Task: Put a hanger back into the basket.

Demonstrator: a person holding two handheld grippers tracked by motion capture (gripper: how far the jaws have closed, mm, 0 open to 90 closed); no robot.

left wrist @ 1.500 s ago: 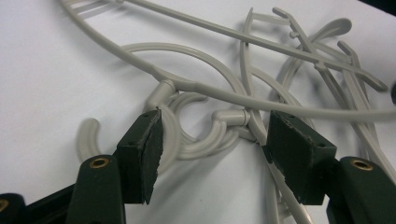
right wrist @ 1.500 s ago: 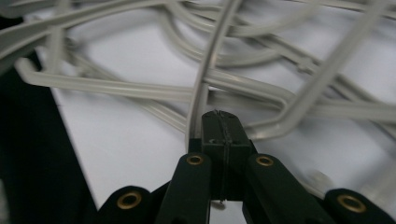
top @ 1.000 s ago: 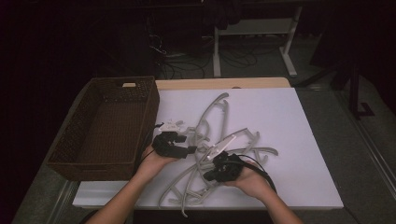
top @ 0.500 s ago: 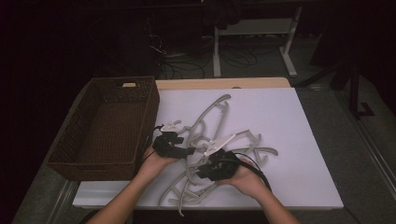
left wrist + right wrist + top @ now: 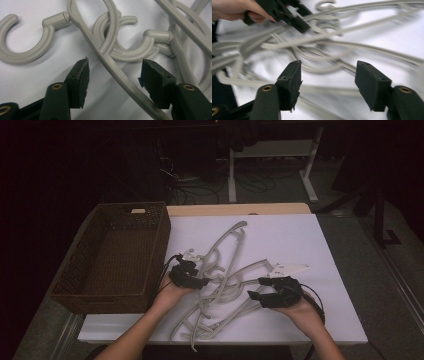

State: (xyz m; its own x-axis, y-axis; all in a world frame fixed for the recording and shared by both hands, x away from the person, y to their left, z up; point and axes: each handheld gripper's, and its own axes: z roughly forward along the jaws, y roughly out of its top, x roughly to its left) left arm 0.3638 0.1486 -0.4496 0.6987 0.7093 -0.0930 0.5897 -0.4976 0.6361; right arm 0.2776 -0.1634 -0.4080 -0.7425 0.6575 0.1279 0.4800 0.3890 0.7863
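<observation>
A tangle of grey plastic hangers point(image 5: 225, 275) lies on the white table top point(image 5: 300, 240). My left gripper point(image 5: 202, 282) sits at the pile's left edge, open, and in the left gripper view point(image 5: 113, 75) a hanger arm point(image 5: 112, 67) runs between its jaws without being pinched; hooks point(image 5: 32, 47) lie just beyond. My right gripper point(image 5: 255, 297) is at the pile's right, open, with blurred hanger arms point(image 5: 324, 60) ahead of its jaws point(image 5: 328, 80). The other hand's gripper point(image 5: 287, 15) appears at the top left of the right gripper view.
A brown wicker basket point(image 5: 160, 245) stands at the table's left, right beside my left hand. Bare white table spreads to the right and far side. A desk frame point(image 5: 270, 155) and cables lie on the dark floor beyond.
My right gripper has slid right, away from the middle of the pile. The left gripper has stayed at the pile's left edge.
</observation>
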